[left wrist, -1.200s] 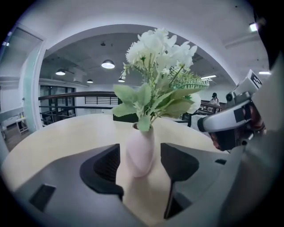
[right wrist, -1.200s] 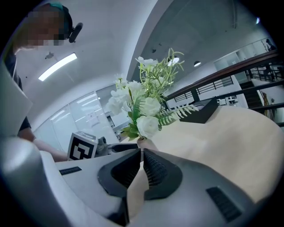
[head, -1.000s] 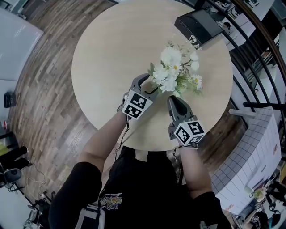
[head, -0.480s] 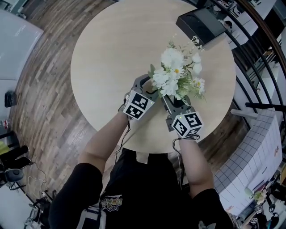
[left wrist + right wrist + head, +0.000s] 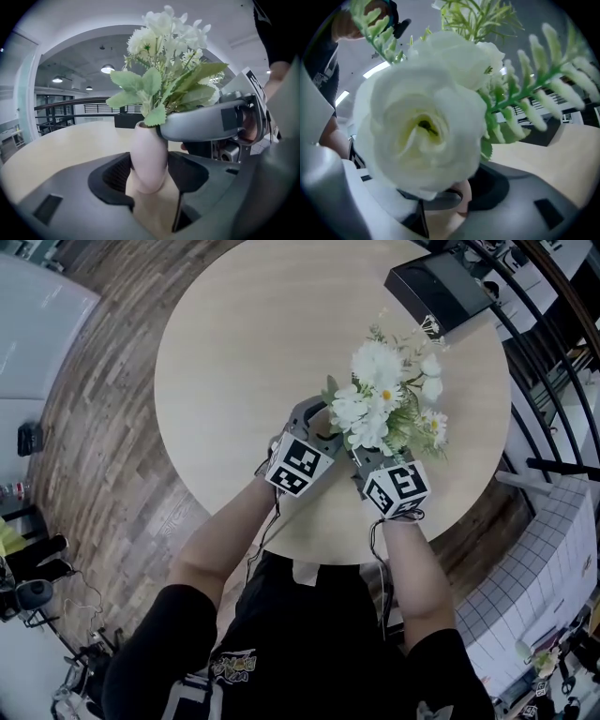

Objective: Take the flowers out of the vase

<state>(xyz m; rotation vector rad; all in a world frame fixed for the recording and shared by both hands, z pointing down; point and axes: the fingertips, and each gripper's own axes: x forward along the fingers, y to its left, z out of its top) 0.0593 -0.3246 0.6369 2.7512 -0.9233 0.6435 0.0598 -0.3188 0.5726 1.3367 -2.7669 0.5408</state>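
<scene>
**RIGHT GRIPPER MOVED IN UNDER THE FLOWERS; LEFT GRIPPER ON THE VASE**

Since the earlier frame the right gripper (image 5: 371, 463) has travelled from the near edge of the table in toward the bouquet; its marker cube (image 5: 396, 488) now sits just beside that of the left gripper (image 5: 317, 423); in the head view its fingers lie hidden under the foliage. Its jaws have just been opening and stand wide, with nothing pinched. In the right gripper view a large white bloom (image 5: 422, 122) fills the space above the jaws; a fern sprig (image 5: 543, 79) trails off to the right; a sliver of pale vase shows low between them.

The left gripper's jaws have just been closing; the vase (image 5: 149, 159), pale pink and rounded, stands between them with a pad against each flank, its foot low against the table top. In the left gripper view one grey finger of the right gripper crosses at the vase's mouth, just beneath the leaves.

The flowers (image 5: 384, 395), white heads among green leaves, are seated in the vase and not yet out; from the head view they cover it entirely. The arrangement stands on the near right part of the round, pale wood table (image 5: 234, 352); a black box (image 5: 439, 289) sits at the far right edge, apart from the flowers; plank floor (image 5: 103, 427) surrounds the table.
</scene>
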